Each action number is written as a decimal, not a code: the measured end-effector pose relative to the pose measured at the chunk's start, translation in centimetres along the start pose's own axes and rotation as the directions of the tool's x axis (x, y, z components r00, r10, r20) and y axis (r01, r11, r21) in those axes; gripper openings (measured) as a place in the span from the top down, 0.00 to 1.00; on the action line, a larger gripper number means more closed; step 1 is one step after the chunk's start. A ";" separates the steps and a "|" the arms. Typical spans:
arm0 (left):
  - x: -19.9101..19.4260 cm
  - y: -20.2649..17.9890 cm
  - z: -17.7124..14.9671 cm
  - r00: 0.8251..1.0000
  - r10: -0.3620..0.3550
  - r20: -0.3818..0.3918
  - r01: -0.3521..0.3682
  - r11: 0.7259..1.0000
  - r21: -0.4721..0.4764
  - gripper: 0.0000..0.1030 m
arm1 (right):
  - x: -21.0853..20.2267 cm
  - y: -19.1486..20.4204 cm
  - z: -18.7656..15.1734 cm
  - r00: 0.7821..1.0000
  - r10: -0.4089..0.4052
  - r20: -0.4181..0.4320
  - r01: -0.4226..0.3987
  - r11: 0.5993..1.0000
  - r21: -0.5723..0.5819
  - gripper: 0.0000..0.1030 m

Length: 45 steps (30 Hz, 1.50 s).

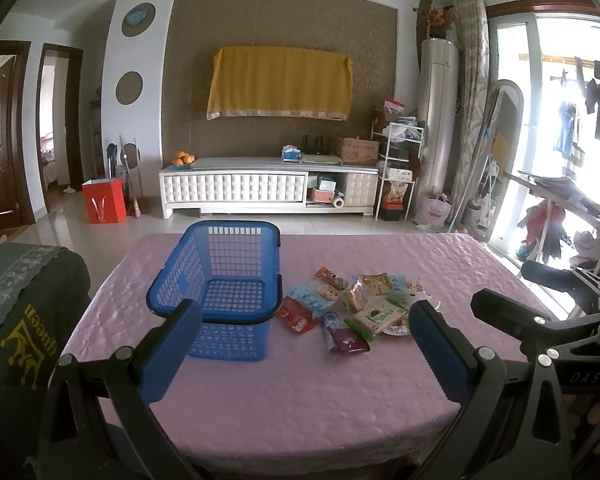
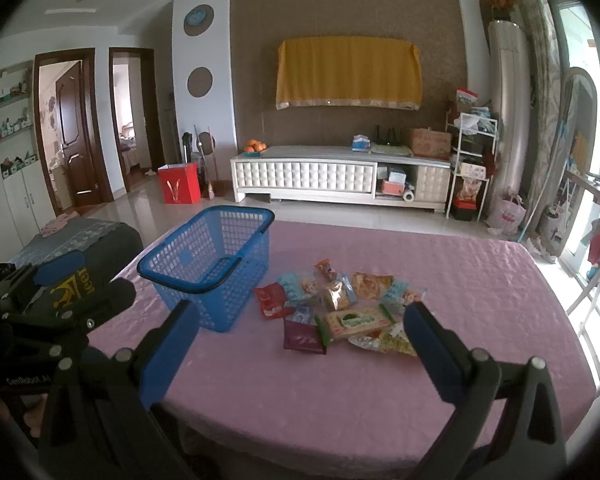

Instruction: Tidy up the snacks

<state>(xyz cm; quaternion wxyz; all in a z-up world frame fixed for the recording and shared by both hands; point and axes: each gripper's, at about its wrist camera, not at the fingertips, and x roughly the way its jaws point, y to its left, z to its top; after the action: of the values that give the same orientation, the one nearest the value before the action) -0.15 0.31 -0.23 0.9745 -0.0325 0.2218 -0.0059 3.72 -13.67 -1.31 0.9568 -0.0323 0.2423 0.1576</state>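
Assorted snack packets point(image 1: 354, 306) lie right of our empty blue plastic basket point(image 1: 220, 280); both grippers, left point(image 1: 304, 344) and right point(image 2: 300, 350), are spread; one arm reads "DAS".

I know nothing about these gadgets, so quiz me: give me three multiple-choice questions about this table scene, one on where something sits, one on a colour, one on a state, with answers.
1. Where does the pile of snack packets lie relative to the blue plastic mesh basket?
A. inside it
B. on the cloth to its right
C. on the floor

2. What colour is the quilted tablecloth?
A. pink
B. green
C. white

3. What state is the basket in?
A. tipped on its side
B. upright and full
C. upright and empty

Answers:
1. B, the packets lie on the cloth beside the basket's right wall in both views.
2. A, the cloth under everything is pale pink.
3. C, the left wrist view shows its bare mesh floor and its rim on top.

The left gripper and right gripper both hover open, holding nothing.
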 end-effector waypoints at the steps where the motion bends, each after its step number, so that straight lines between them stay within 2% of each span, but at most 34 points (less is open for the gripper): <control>1: 0.0 0.0 0.0 1.000 -0.001 0.000 0.001 1.000 0.000 0.00 | 0.0 0.0 0.0 1.000 -0.001 -0.002 0.001 1.000 0.001 0.00; 28: -0.4 -0.2 0.6 1.000 -0.020 0.001 0.020 1.000 -0.007 0.00 | -0.1 0.3 0.1 0.999 -0.021 -0.025 0.021 1.000 -0.011 0.00; 37: 1.6 -1.5 2.3 0.999 -0.045 -0.013 0.045 0.999 0.007 0.00 | 0.3 -1.6 1.4 0.998 -0.050 -0.026 0.050 0.999 -0.005 0.00; 45: 5.7 -3.8 4.2 0.996 -0.069 -0.057 0.072 0.997 0.040 0.00 | 1.8 -4.9 2.7 0.997 -0.069 -0.044 0.070 0.997 0.030 0.00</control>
<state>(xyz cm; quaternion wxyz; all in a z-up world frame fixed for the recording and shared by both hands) 6.82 -3.41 1.35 0.9677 -0.0198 0.2473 -0.0458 7.97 -17.45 0.18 0.9567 -0.0291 0.2639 0.1196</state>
